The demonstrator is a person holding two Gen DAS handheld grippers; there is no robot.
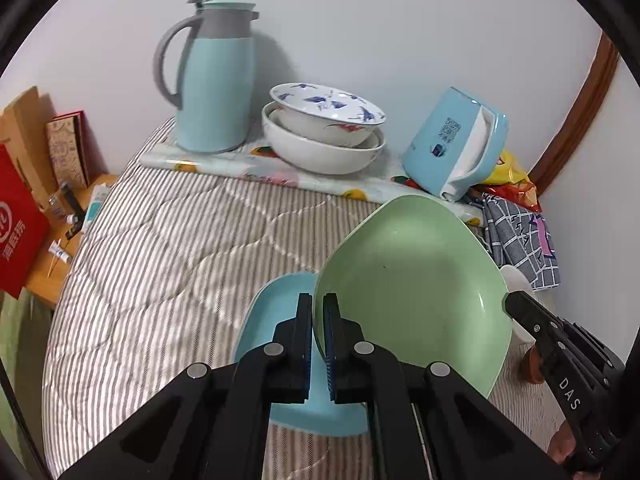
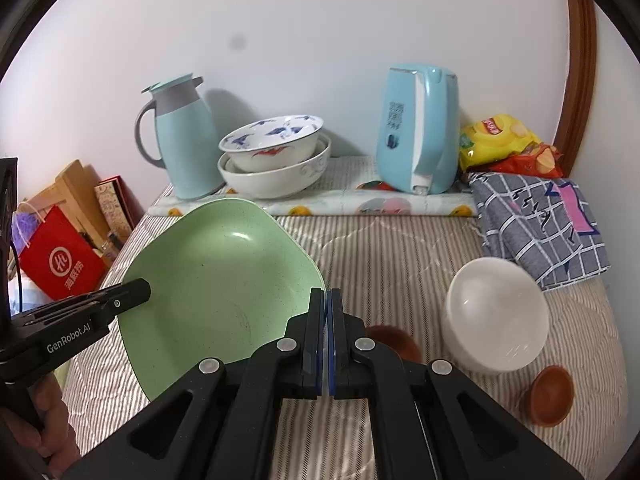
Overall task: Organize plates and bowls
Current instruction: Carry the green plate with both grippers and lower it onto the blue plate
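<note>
Item: green plate [image 1: 412, 288], squarish and speckled, carried tilted above the striped bed cover [image 1: 160, 264]; held at two opposite rims.

Left gripper [image 1: 318, 300]: jaws closed down to the thickness of the plate's near rim, pinching it. Right gripper [image 2: 327, 296]: jaws likewise nearly together on the opposite rim.

Below the load: blue plate [image 1: 276, 308], lying on the bed cover directly under the left gripper, partly hidden by the green one.

Other ware: nested bowls [image 1: 324, 128], the top one white with blue birds, stacked on a rolled floral cloth [image 1: 256, 168] against the wall beside a thermos jug [image 1: 212, 76]; white bowl [image 2: 496, 316] on its side near the right gripper; small brown bowl [image 2: 552, 394] just beyond it; a second brown one mostly hidden behind the right gripper.

Hazards, as judged: both grips are thin edge pinches on smooth ware, so unequal motion of the two hands could twist the plate out of one pair of jaws; it would then fall on the blue plate or slide off the soft bed; the steep tilt adds leverage at the rims; set down on the quilted cover it may rock; the white bowl could roll if nudged.

Writing: "GenRobot.AI" on the left gripper as seen from the right wrist; "DAS" on the right gripper as seen from the left wrist; red paper bag [image 2: 60, 268] with a white round logo and Chinese characters, not legible; blue kettle [image 2: 420, 128] with a QR code label; yellow crisp packet [image 2: 496, 136], red logo too small to read.
</note>
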